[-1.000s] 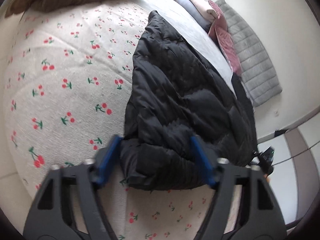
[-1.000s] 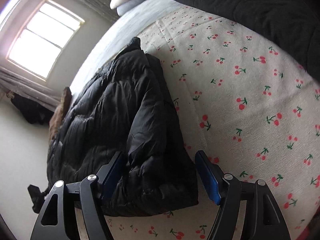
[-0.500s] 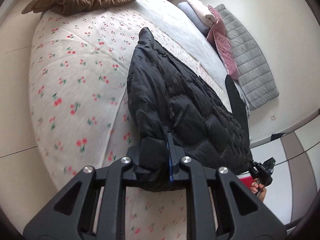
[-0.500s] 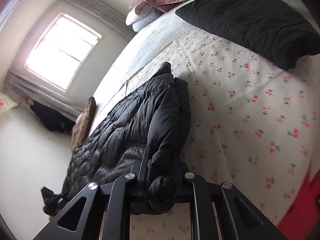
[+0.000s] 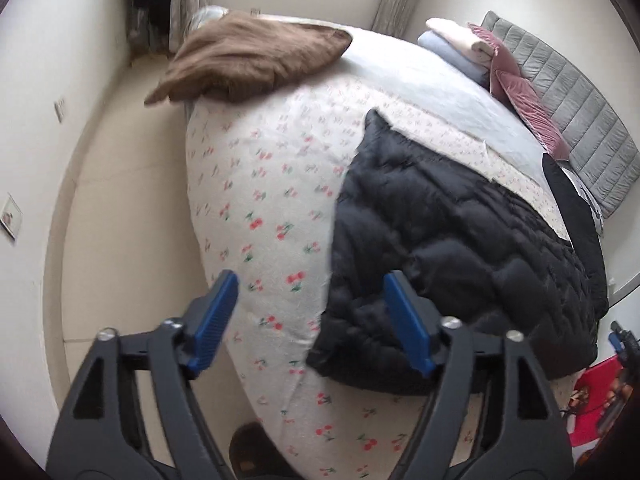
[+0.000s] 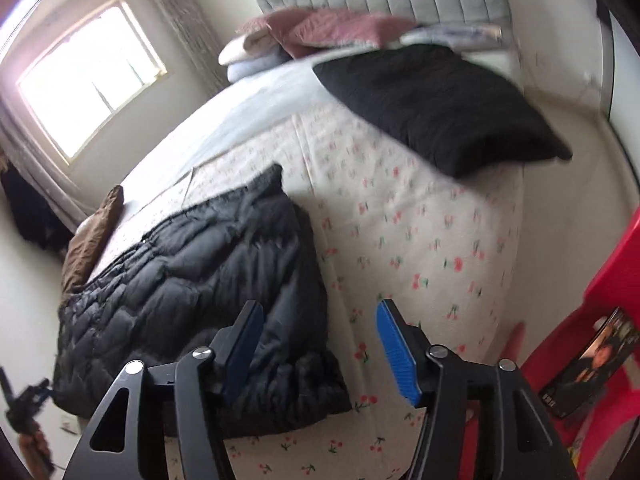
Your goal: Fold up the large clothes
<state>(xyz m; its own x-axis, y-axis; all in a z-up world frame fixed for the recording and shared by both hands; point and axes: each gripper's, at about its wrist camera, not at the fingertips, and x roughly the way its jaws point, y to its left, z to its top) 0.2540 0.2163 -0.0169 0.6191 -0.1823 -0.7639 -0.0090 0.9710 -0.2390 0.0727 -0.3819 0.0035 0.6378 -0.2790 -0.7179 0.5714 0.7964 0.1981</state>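
A black quilted puffer jacket (image 5: 452,240) lies folded on the cherry-print bed cover (image 5: 260,208). It also shows in the right wrist view (image 6: 192,292), at the lower left. My left gripper (image 5: 310,316) is open and empty, held above the jacket's near left corner. My right gripper (image 6: 320,344) is open and empty, held above the jacket's near right corner and the cover (image 6: 420,240). Neither gripper touches the jacket.
A brown garment (image 5: 248,60) lies at the bed's far left corner. A black pillow (image 6: 436,104) lies on the right side of the bed. Folded pink and white items (image 5: 484,44) sit by the grey headboard (image 5: 580,128). A red object (image 6: 600,340) stands beside the bed.
Both grippers were shut on the jacket's near edge half a second ago. Both have opened, let go of it and pulled back and up. The jacket rests on the bed.
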